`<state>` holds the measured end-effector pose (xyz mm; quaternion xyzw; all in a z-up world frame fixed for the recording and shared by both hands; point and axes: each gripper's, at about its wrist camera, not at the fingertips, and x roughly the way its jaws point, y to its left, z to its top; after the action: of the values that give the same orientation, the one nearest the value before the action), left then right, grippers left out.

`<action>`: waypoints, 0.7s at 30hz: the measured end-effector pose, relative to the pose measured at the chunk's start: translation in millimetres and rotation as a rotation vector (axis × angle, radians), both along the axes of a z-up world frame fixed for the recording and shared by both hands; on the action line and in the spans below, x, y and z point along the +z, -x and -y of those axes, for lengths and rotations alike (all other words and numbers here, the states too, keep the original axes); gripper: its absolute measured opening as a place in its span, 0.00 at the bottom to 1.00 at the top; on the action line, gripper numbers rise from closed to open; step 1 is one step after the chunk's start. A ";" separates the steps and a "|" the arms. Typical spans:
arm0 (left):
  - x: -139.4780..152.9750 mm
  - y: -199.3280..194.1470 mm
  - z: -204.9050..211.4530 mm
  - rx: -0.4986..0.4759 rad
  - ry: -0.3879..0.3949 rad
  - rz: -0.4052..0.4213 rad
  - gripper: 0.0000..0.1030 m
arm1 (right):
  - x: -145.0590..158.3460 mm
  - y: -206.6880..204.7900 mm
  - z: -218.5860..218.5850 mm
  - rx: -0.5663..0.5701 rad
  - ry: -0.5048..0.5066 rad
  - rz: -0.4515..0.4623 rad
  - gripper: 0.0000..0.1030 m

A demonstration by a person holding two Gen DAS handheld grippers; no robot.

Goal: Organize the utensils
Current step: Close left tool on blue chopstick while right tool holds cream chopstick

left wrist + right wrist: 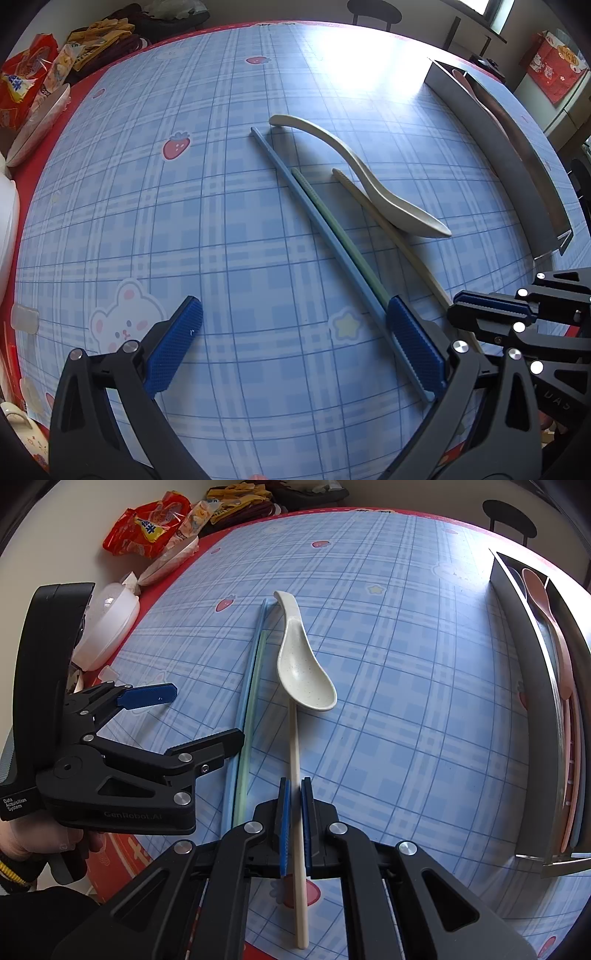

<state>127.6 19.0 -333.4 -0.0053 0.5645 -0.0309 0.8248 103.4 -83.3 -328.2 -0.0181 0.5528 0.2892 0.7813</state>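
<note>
Left wrist view: the left claw [291, 341] is nearest the lens, standing wide open and gripping nothing. Its right pad [413, 347] is sitting over the near end of the blue chopstick [317, 236], with the green chopstick [332, 221] lying alongside. Both are running away from the claw on the checked worktop [184, 221]. The cream spoon [369, 177] is lying further right, its bowl resting on the cream chopstick [354, 188].

Right wrist view: the right claw [294, 823] is closed on the cream chopstick [294, 738], which is pointing straight ahead under the spoon [303, 664]. The metal tray [532, 709] is sitting well to the right, a pink spoon [550, 627] inside. Judgement: the right hand is nearer the tray.
</note>
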 end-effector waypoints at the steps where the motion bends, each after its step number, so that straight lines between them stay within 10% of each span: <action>1: -0.3 0.4 0.2 0.000 0.000 -0.001 0.96 | 0.0 0.0 -0.2 0.000 0.000 0.000 0.06; 10: 0.3 -2.0 -1.0 0.007 -0.001 -0.023 0.91 | 0.0 -0.1 0.4 -0.002 -0.001 -0.001 0.06; 16: 7.7 0.3 0.2 -0.007 -0.055 -0.009 0.50 | 0.0 -0.3 0.2 -0.004 -0.003 -0.002 0.06; 21: 9.3 -3.2 -3.4 0.002 -0.036 -0.012 0.48 | 0.3 0.1 0.5 -0.006 -0.006 -0.001 0.06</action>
<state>130.8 22.4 -324.1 0.0087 0.5698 -0.0198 0.8215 103.3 -83.8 -327.9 -0.0139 0.5524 0.2883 0.7820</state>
